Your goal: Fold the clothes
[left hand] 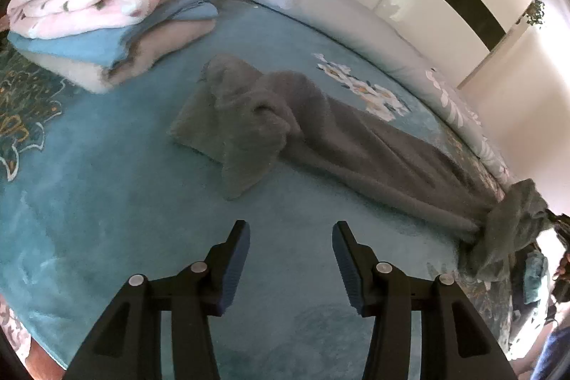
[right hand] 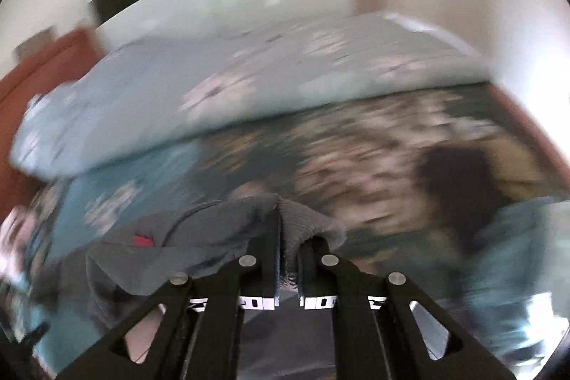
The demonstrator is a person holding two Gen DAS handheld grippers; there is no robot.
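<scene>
A teal plush bedspread with floral print (left hand: pixel 107 184) carries a long grey fleece garment (left hand: pixel 320 134) stretched across it, one end bunched at the bed's far right edge. The left gripper (left hand: pixel 290 259) hovers above bare bedspread, jaws apart and empty. The right gripper (right hand: pixel 281 237) is clamped on a fold of the grey fleece.

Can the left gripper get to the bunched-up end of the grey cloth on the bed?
Probably yes. The left gripper is open and holds nothing, and only bare blue bedcover lies between it and the grey cloth.
</scene>
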